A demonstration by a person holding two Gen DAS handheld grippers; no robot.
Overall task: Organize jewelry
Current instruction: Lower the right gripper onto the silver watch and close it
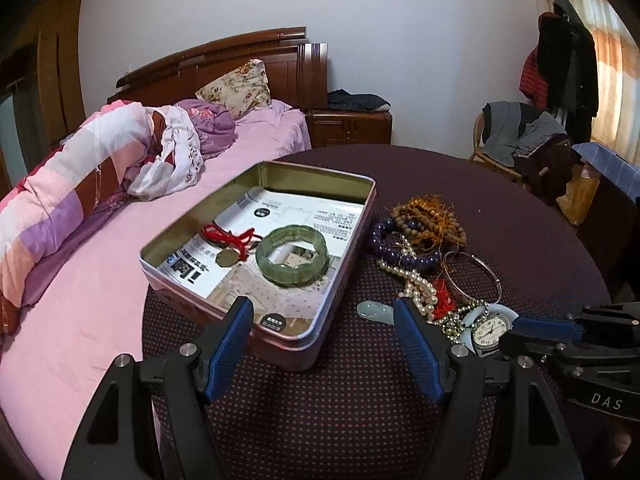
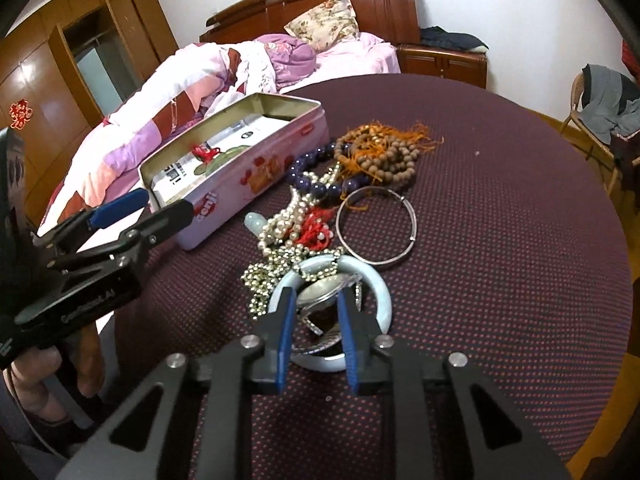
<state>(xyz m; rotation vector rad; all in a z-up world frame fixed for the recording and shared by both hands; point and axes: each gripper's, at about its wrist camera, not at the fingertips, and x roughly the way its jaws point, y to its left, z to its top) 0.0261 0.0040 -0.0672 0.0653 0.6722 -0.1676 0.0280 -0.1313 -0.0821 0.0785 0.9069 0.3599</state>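
Note:
A pink tin box (image 1: 208,312) (image 2: 256,192) stands open on the round table and holds a green jade bracelet (image 1: 294,258) and a red-corded pendant (image 1: 230,240). My left gripper (image 1: 324,340) is open and empty, just before the tin's near corner. A pile of jewelry lies right of the tin: wooden beads (image 1: 428,220), purple beads (image 1: 396,246), pearls (image 1: 416,284), a silver bangle (image 2: 376,226). My right gripper (image 2: 316,300) is narrowly open around a wristwatch (image 2: 328,286) (image 1: 490,330) lying in a pale jade bangle (image 2: 382,292); whether the pads touch it I cannot tell.
The table (image 2: 500,240) has a dark dotted cloth. A bed (image 1: 100,280) with pink sheets borders it on the left. A chair with clothes (image 1: 516,140) stands at the far right, a wooden nightstand (image 1: 348,126) behind the table.

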